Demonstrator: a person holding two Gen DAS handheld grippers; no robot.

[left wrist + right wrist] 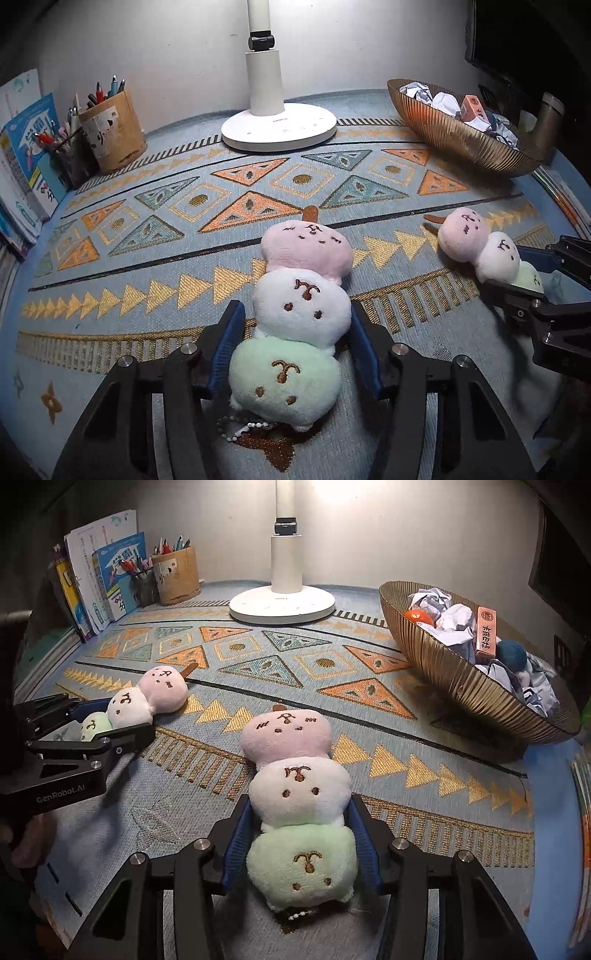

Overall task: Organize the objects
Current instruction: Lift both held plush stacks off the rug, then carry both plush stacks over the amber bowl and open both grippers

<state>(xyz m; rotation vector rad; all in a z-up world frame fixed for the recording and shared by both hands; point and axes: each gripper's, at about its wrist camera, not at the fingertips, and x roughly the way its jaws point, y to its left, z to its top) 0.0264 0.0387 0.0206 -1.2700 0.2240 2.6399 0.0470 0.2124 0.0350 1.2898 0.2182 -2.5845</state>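
Two plush skewers of pink, white and green balls lie on the patterned mat (147,236). The left one (308,254) lies between the blue pads of my left gripper (295,308), which press its white and green balls; the right wrist view shows this same toy (162,690) and gripper (122,720) at the left. The other toy (286,734) lies lengthwise in my right gripper (301,801), whose pads squeeze its lower two balls. From the left wrist view, that toy (463,232) and gripper (517,273) sit at the right edge.
A white lamp base (279,125) stands at the back centre. A ribbed gold bowl (454,672) with crumpled paper and a small box sits at the back right. Pen holders (110,129) and upright books (26,147) line the back left.
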